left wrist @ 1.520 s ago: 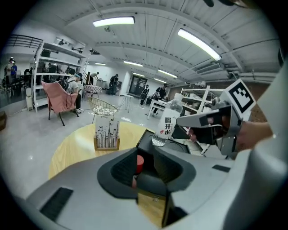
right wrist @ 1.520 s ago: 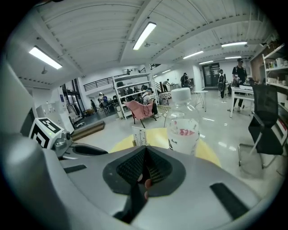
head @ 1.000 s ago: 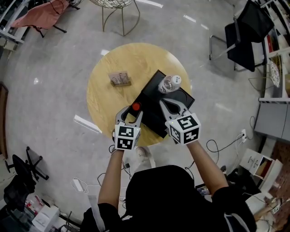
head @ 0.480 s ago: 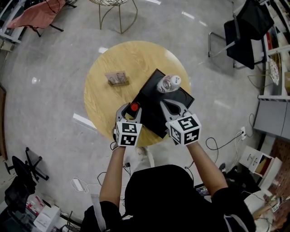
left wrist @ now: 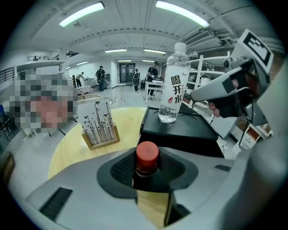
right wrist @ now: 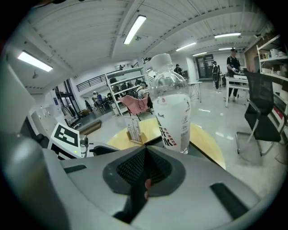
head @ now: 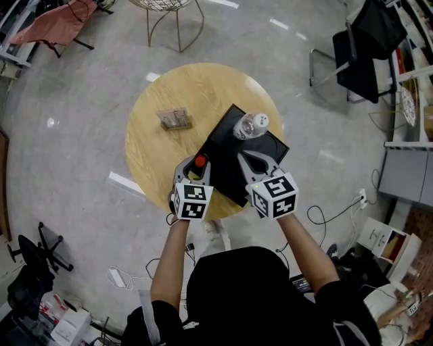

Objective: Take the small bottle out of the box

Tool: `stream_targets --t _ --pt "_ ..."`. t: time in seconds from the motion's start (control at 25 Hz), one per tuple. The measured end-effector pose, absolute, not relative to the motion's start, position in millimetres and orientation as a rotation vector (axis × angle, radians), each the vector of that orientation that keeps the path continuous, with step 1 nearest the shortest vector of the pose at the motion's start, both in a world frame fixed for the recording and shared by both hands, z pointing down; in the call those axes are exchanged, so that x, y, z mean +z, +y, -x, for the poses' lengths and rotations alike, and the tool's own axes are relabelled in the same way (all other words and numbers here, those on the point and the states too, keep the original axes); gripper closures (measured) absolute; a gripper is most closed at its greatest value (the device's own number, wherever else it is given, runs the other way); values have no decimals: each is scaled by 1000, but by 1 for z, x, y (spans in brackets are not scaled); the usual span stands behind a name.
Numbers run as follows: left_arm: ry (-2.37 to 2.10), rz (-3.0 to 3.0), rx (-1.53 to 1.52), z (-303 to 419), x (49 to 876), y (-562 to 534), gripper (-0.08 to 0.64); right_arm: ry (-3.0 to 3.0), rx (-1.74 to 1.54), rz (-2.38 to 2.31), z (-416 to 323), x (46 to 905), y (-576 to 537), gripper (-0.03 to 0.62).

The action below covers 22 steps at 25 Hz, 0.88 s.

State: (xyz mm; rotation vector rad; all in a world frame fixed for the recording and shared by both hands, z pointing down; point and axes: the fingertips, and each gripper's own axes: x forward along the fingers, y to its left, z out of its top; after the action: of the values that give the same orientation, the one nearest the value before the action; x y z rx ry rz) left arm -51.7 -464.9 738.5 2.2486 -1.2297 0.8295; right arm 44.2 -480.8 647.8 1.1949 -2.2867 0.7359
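A small dark bottle with a red cap (head: pixel 200 161) (left wrist: pixel 147 157) stands at the near left edge of the black box (head: pixel 230 145) (left wrist: pixel 180 130) on the round wooden table (head: pixel 152 145). My left gripper (head: pixel 196 165) (left wrist: pixel 148 173) has its jaws closing around it, and the pads meet the cap on both sides. A tall clear water bottle (head: pixel 252 125) (left wrist: pixel 173 85) (right wrist: pixel 173 108) stands upright on the box's far side. My right gripper (head: pixel 252 161) (right wrist: pixel 145 179) hovers over the box just short of that bottle, shut and holding nothing.
A small wooden holder with patterned cards (head: pixel 174 119) (left wrist: pixel 96 123) stands on the table left of the box. A black office chair (head: pixel 365 47) and a wire-legged stool (head: pixel 169 17) stand on the floor beyond. Cables lie near the person's feet.
The left gripper's jaws have narrowed around the red-capped bottle. Both grippers stay nearly where they were; the right one has not changed.
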Motion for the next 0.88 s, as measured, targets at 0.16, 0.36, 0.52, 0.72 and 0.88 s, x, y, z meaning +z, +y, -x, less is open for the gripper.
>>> stream_targets --t 0.16,0.36,0.52,0.72,0.88 --pt "-1218 -2251 807 52 732 -461 410 -2292 722 -1196 -43 643 -477 591" --pt "-1221 -2277 757 52 715 -458 410 -2296 712 -1210 -43 636 -473 591" --pt "-1236 -2301 733 54 698 -452 410 -2308 692 -1212 -39 627 -467 591" --pt "-1249 -2338 707 60 663 -442 411 -2331 657 -1221 -32 609 -456 591" --pt "-1257 -2375 682 61 632 -431 411 -2351 624 -1234 -29 592 -443 591"
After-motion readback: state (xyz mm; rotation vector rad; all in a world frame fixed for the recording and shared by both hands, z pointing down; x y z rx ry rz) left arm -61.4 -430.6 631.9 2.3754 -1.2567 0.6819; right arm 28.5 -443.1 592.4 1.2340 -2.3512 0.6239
